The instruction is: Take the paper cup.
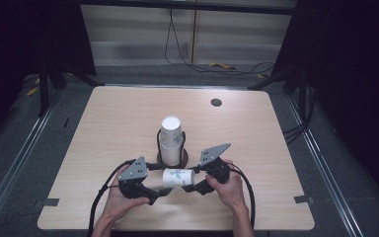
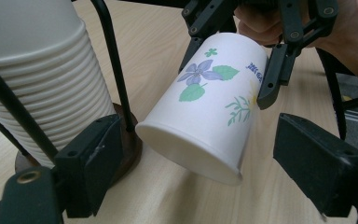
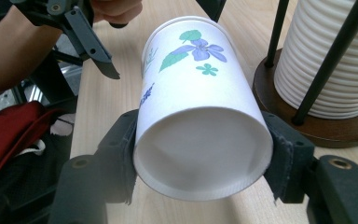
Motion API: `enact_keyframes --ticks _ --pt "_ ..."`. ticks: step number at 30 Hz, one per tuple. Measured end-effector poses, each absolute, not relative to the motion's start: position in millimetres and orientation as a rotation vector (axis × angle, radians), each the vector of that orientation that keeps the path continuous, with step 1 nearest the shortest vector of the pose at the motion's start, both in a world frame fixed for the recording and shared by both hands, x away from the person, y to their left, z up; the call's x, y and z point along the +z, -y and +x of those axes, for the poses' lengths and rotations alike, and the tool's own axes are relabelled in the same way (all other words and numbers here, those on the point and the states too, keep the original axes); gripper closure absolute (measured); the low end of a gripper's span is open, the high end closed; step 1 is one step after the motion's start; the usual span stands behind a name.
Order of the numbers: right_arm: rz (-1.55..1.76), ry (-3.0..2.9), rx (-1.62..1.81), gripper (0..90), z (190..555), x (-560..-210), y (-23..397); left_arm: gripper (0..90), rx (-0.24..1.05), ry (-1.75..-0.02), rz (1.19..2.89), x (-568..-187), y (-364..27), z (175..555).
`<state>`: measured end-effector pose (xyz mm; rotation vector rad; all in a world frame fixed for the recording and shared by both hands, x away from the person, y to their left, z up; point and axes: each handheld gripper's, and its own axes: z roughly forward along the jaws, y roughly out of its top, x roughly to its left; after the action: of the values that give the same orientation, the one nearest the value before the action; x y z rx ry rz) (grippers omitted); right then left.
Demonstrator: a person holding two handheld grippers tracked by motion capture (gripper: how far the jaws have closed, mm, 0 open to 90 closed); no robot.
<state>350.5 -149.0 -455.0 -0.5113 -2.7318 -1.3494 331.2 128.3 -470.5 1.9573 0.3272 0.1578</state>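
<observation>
Right gripper (image 3: 200, 154) is clamped on a paper cup (image 3: 200, 121): 1 pad on each side of the wall, close to what looks like the cup's recessed bottom end. That end faces the gripper's camera; the flower print is on top. The cup is on its side, lifted off the table (image 1: 128, 113), not resting on it as far as we can tell.

Left gripper (image 2: 200, 163) has its jaws spread, 1 on each side of the cup's far end, with clear gaps to the wall. No contact yet.

From above, both grippers sit near the table's front edge, roughly mid-width, tips pointing at each other with the cup (image 1: 176, 177) bridging between them. Left gripper (image 1: 159, 193) comes in from the front-left, right gripper (image 1: 191, 187) from the front-right.

Just behind the cup, toward the table's centre: a stack of cups (image 1: 170, 140) in a holder with black wire rails on a round dark wooden base (image 3: 317, 126). Small dark round hole (image 1: 216, 102) near the back-right corner.

Our read on progress:
- Done: 1 cup is out and secured in the right gripper.
- Left: looks like a handover or a re-grip, and the left jaws haven't closed.
- Where the cup ends up we can't tell.
</observation>
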Motion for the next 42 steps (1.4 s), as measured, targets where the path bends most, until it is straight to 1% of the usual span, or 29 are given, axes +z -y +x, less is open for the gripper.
enact_keyframes --ticks 11,13,26,42 --pt "-0.521 2.667 -1.46 36.8 346 -460 158 15.8 0.136 -0.325 1.911 -472 -127 332" --pt "-0.517 2.649 -1.485 36.7 346 -462 160 15.8 0.115 -0.322 1.898 -473 -125 331" --pt "-0.507 2.593 -1.595 36.6 344 -468 165 15.7 0.115 -0.348 1.877 -480 -127 330" --pt "-0.47 2.506 -1.726 36.5 342 -473 169 15.8 0.127 -0.316 1.863 -478 -124 330"
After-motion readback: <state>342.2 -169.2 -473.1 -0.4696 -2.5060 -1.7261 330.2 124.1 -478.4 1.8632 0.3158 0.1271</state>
